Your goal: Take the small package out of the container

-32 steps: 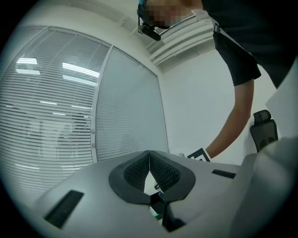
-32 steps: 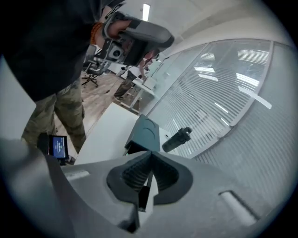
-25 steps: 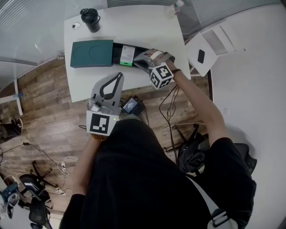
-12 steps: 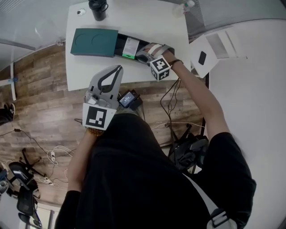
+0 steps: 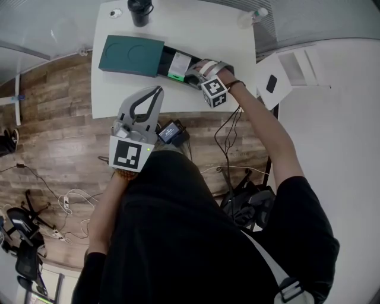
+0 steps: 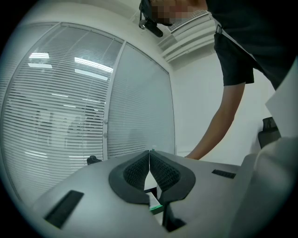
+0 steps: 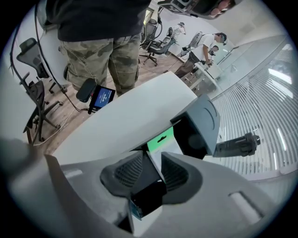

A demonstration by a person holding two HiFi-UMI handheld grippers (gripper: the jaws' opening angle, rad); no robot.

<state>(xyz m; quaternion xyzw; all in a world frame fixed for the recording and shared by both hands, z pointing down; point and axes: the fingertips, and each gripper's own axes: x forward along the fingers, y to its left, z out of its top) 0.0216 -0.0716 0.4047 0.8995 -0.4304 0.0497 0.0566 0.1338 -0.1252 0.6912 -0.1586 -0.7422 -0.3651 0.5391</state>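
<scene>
Right now the small package [image 5: 179, 65], white with a green end, lies in the black container [image 5: 163, 58] on the white counter [image 5: 178, 27], in the upper middle of the head view. A dark green cover [image 5: 130, 54] sits touching the container's left end. The right gripper [image 5: 193, 76] points steeply down over the container's right end, just to the right of the package. Its jaws have just been opening and stand apart. In the right gripper view the package's near edge and the container's dark inside show in the gap, and the pads press on neither as far as I can see. The left gripper [image 5: 158, 90] hangs lower in the frame, over the counter's near edge and well apart from the container, its jaws closed together with nothing gripped. A black cup [image 5: 140, 9] stands at the counter's far edge, at the top of the frame.
</scene>
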